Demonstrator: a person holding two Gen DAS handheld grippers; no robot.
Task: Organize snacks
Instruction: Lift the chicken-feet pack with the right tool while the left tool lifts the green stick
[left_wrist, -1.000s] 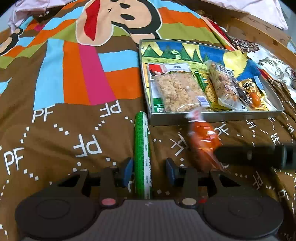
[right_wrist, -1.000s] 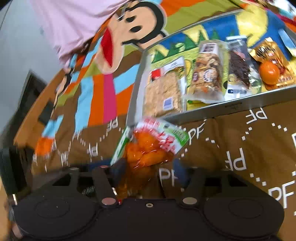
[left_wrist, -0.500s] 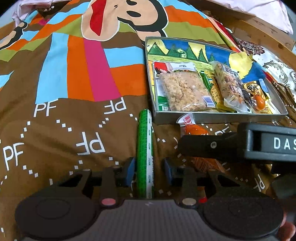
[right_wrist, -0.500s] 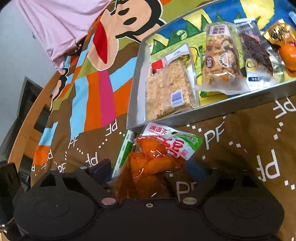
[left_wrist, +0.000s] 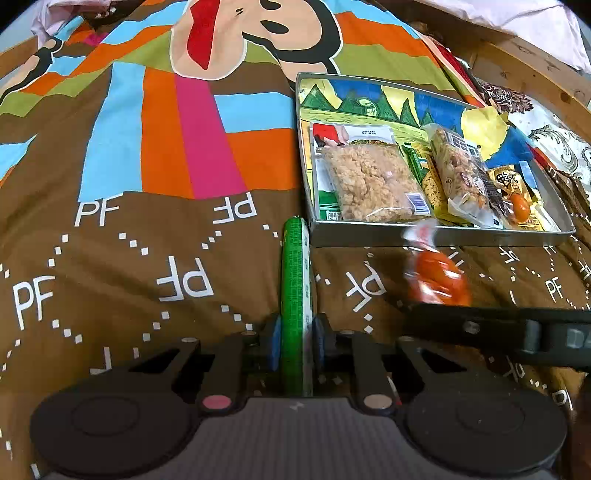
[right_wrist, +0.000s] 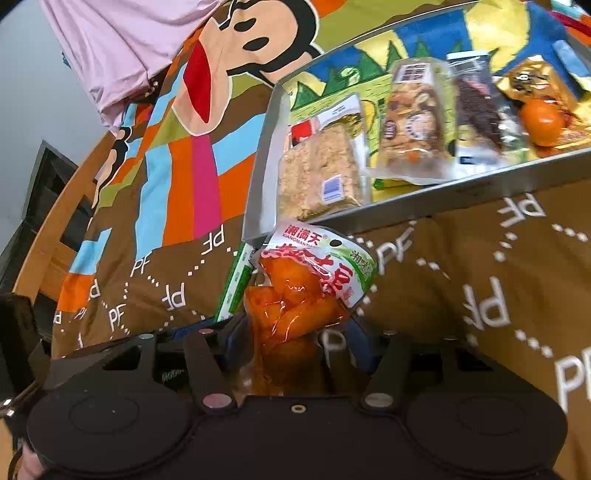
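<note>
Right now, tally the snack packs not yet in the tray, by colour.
Green: 1, the green stick pack, held in the left gripper.
Orange: 1, the orange pack, held in the right gripper.
Total: 2, both outside the tray.

The left gripper (left_wrist: 295, 343) was clamped on a thin green packet (left_wrist: 295, 288); the right gripper (right_wrist: 295, 339) gripped an orange snack pouch (right_wrist: 299, 295).

Matt metal tray (left_wrist: 424, 239) — glossy plastic orange snack pouch (right_wrist: 299, 295) — cloth bedspread (left_wrist: 147, 229).
</note>
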